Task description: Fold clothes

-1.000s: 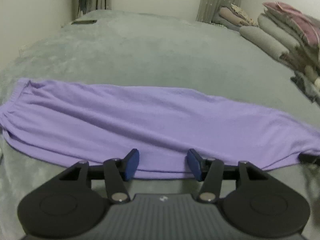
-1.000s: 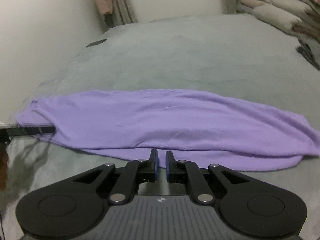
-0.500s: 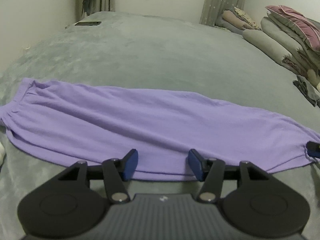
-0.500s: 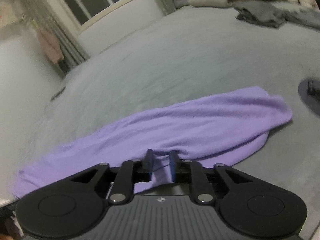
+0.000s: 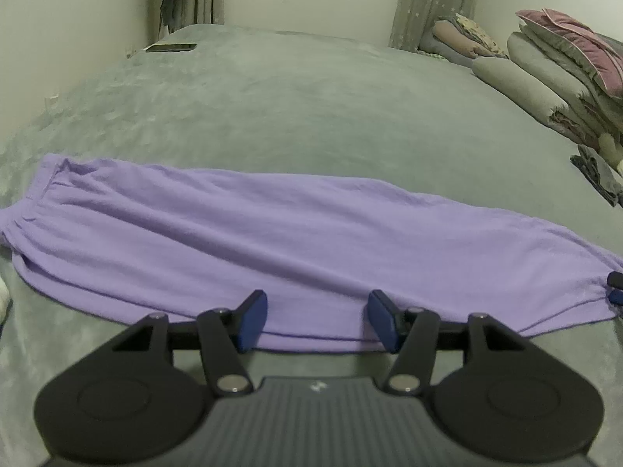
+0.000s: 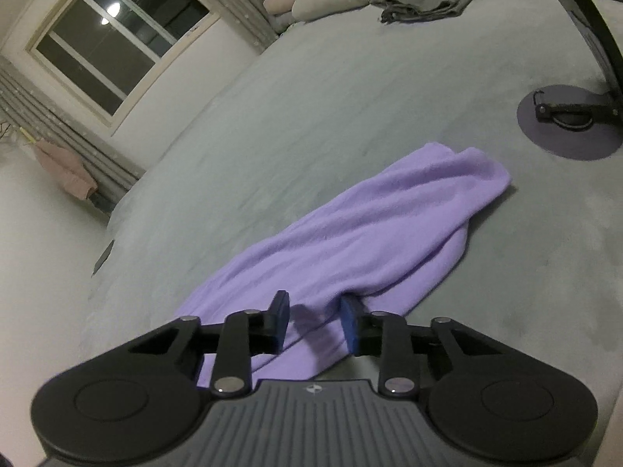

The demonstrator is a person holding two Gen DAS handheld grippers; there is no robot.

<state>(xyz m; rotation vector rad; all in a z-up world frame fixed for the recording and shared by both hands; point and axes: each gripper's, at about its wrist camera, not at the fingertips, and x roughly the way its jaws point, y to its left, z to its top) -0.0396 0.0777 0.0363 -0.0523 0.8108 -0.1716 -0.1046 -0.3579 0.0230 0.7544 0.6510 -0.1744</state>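
My left hand-held gripper (image 5: 317,321) is spread wide over the near edge of the purple trousers (image 5: 272,241), which lie lengthwise across the grey bed (image 5: 311,109). My right hand-held gripper (image 6: 314,325) is also spread, with the trousers' cuff end bunched between its blue pads (image 6: 349,325). Beyond are folded quilts (image 5: 553,66) and a window (image 6: 117,35).

Soft matt purple cloth garment (image 5: 296,233)
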